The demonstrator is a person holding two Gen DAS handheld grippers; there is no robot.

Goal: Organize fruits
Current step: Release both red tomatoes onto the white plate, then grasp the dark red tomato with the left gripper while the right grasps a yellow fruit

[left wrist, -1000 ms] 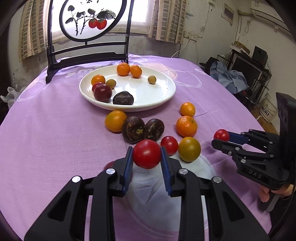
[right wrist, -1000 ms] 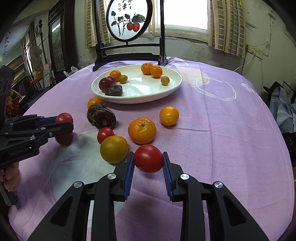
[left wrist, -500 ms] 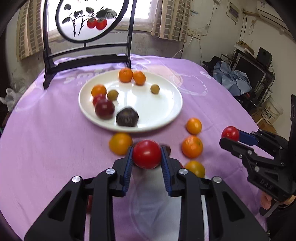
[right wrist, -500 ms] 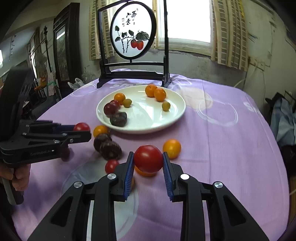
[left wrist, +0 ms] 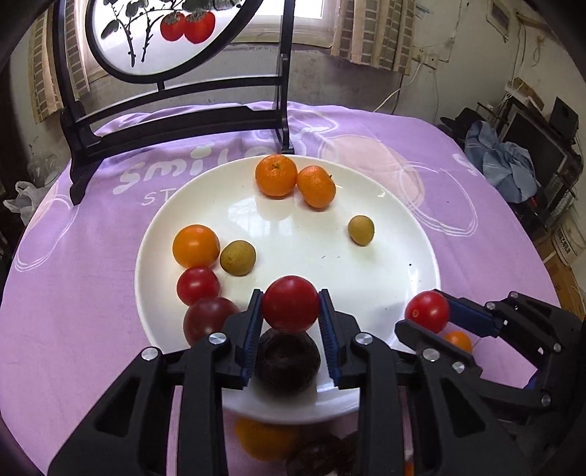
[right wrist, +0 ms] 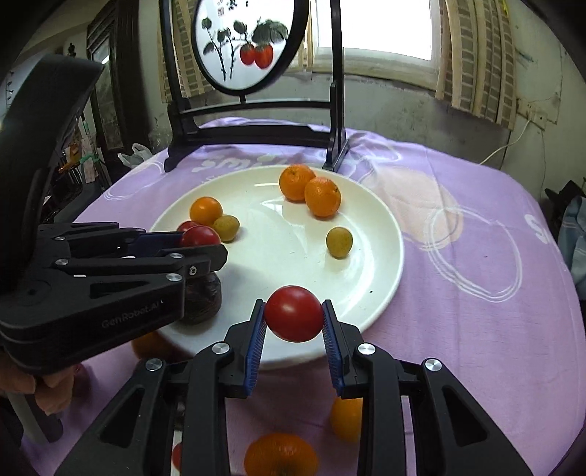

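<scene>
A white plate (left wrist: 384,278) (right wrist: 381,256) on the purple cloth holds two mandarins (left wrist: 293,179), an orange tomato (left wrist: 196,246), two small green-brown fruits (left wrist: 360,230), red tomatoes (left wrist: 197,286) and a dark fruit (left wrist: 287,360). My left gripper (left wrist: 290,309) is shut on a red tomato (left wrist: 290,303) above the plate's near part. My right gripper (right wrist: 294,318) is shut on another red tomato (right wrist: 294,313) over the plate's near rim. Each gripper with its tomato also shows in the other view, the right one (left wrist: 427,311) and the left one (right wrist: 200,237).
A black stand with a round painted screen (left wrist: 175,22) stands on the table behind the plate. Loose fruit lies on the cloth under the grippers: a mandarin (right wrist: 280,456), an orange tomato (right wrist: 346,417), dark fruits (left wrist: 322,454). Clutter sits beyond the table's right edge (left wrist: 512,172).
Both grippers have moved forward with their tomatoes, from over the loose fruit on the cloth to above the plate's near side. The plate now looks much closer.
</scene>
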